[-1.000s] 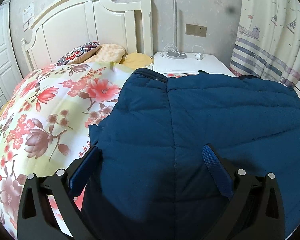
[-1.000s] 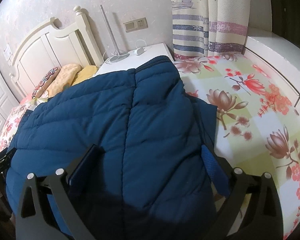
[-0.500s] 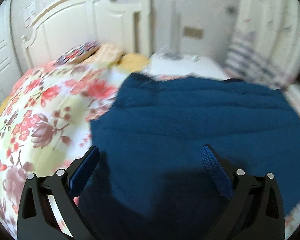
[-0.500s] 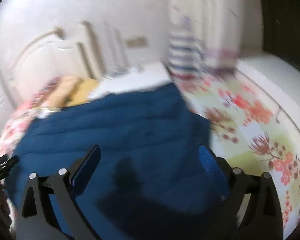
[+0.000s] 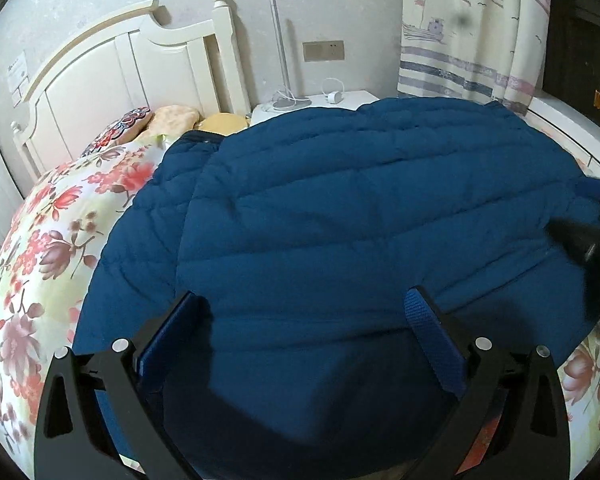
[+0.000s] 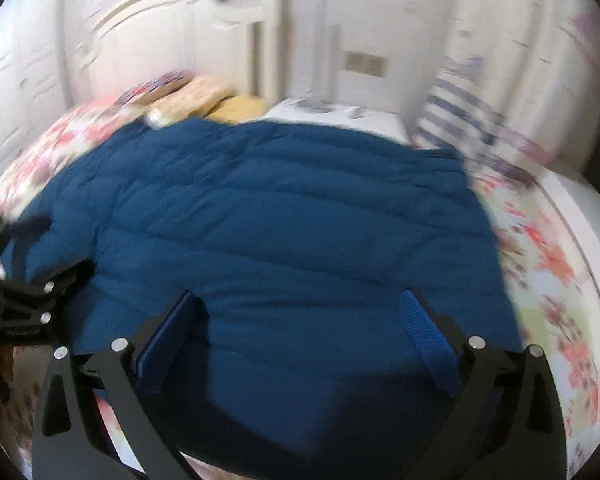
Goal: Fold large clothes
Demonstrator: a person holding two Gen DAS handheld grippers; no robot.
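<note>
Floral bedding carried the blue padded jacket, lying flat. Left tool and right tool hovered spread apart, empty; gripping an edge probably came next.

the quilted jacket is matt, puffy blue cloth with stitched seams. the bedspread is smooth printed cloth. the headboard looks like glossy cream-painted wood. the curtain is thin matt cloth.

Blurred view: right gripper, jaws spread wide, sits above near edge of blue jacket; left gripper at jacket's left edge.
</note>
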